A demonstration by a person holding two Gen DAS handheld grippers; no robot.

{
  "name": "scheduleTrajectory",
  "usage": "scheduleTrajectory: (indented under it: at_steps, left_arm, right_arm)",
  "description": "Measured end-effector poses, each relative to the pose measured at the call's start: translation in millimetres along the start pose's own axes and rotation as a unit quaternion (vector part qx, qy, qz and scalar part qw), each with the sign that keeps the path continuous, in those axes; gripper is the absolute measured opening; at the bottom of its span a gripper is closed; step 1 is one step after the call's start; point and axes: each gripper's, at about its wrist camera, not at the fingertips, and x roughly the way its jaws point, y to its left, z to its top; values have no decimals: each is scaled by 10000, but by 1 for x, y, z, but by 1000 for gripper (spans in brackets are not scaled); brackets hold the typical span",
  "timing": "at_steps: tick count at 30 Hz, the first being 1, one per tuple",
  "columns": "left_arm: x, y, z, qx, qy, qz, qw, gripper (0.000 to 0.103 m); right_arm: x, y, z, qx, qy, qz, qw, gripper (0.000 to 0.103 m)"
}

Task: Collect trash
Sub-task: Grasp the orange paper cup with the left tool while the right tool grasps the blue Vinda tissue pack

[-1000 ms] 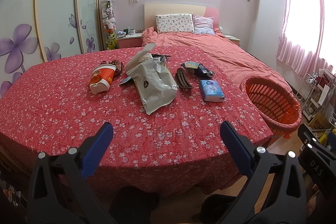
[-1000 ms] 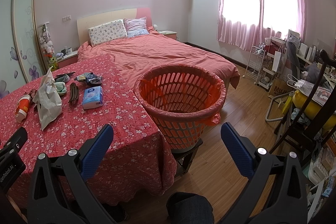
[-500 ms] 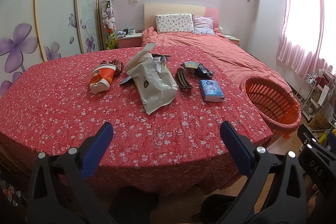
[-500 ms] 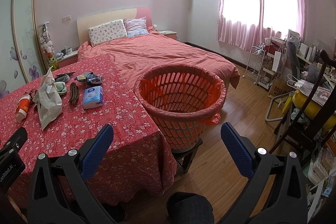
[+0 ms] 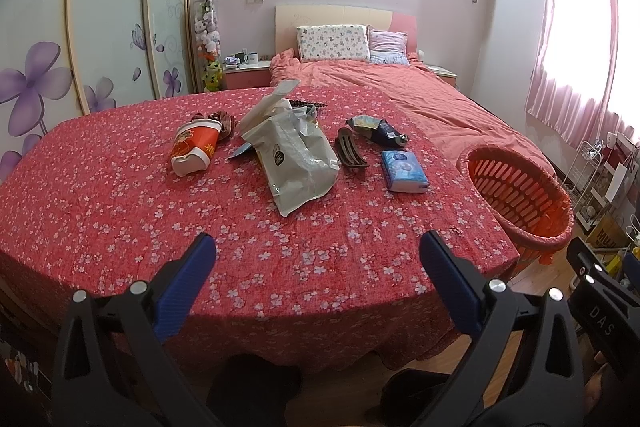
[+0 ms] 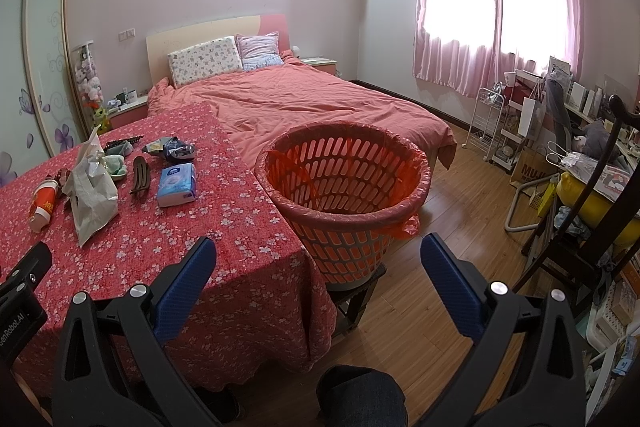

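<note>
Hovering at the near edge of the red flowered tablecloth (image 5: pixel 120 227), I hold my left tongs (image 5: pixel 316 259) spread wide and empty; bare cloth lies ahead before the grey crumpled plastic bag (image 5: pixel 296 163), red paper cup (image 5: pixel 194 147) and blue tissue pack (image 5: pixel 404 171). My right tongs (image 6: pixel 318 259) gape too, the orange slotted plastic basket (image 6: pixel 344 211) just ahead beside the table's edge.

Both views sharing table (image 5: pixel 120 227), basket (image 6: pixel 344 215)
</note>
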Motion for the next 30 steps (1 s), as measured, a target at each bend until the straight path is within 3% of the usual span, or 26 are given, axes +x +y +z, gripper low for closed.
scheduleTrajectory:
  at_steps: [12, 17, 25, 30]
  left_arm:
    - [13, 28, 1, -312, 257, -137, 9991, 99]
    - [28, 55, 7, -536, 357, -77, 9979, 99]
    - [61, 112, 26, -804, 465, 488, 9945, 99]
    - [86, 148, 48, -896, 455, 588, 9932, 99]
  right_arm:
    - [6, 8, 0, -195, 24, 71, 9998, 101]
    - [16, 20, 2, -288, 177, 294, 9990, 101]
    - [35, 43, 10, -301, 428, 685, 9963, 101]
    - [52, 65, 23, -309, 456, 867, 9947, 101]
